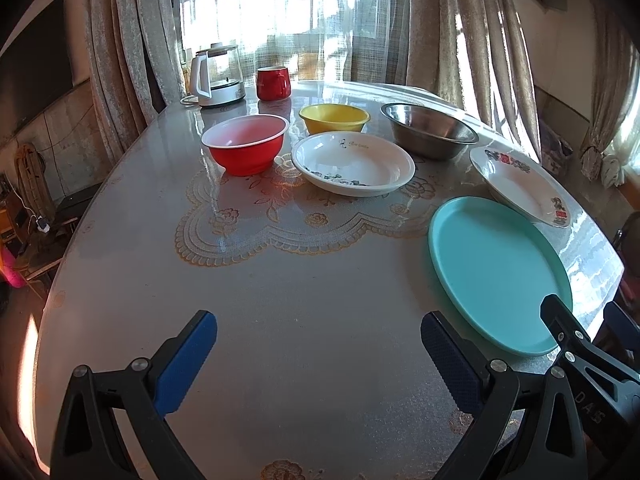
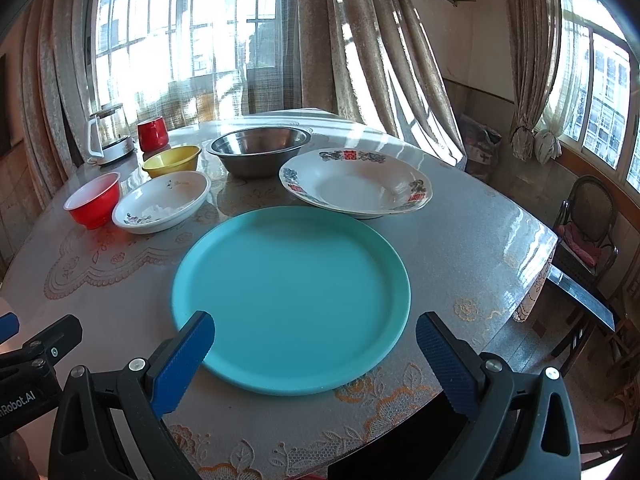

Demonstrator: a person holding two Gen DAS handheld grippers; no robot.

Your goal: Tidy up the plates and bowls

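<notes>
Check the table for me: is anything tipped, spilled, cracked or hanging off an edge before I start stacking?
Nothing stands out. The teal plate, two white plates, red bowl, yellow bowl and steel bowl all sit upright and apart on the table. No spill or crack shows. Both grippers hang open, holding nothing.

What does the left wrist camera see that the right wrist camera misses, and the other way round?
Only the left view shows the dark screen on the wall and floor clutter at the left. Only the right view shows the chair and side window. Both show the teal plate, red bowl, yellow bowl, steel bowl, two white plates, kettle and red mug.
</notes>
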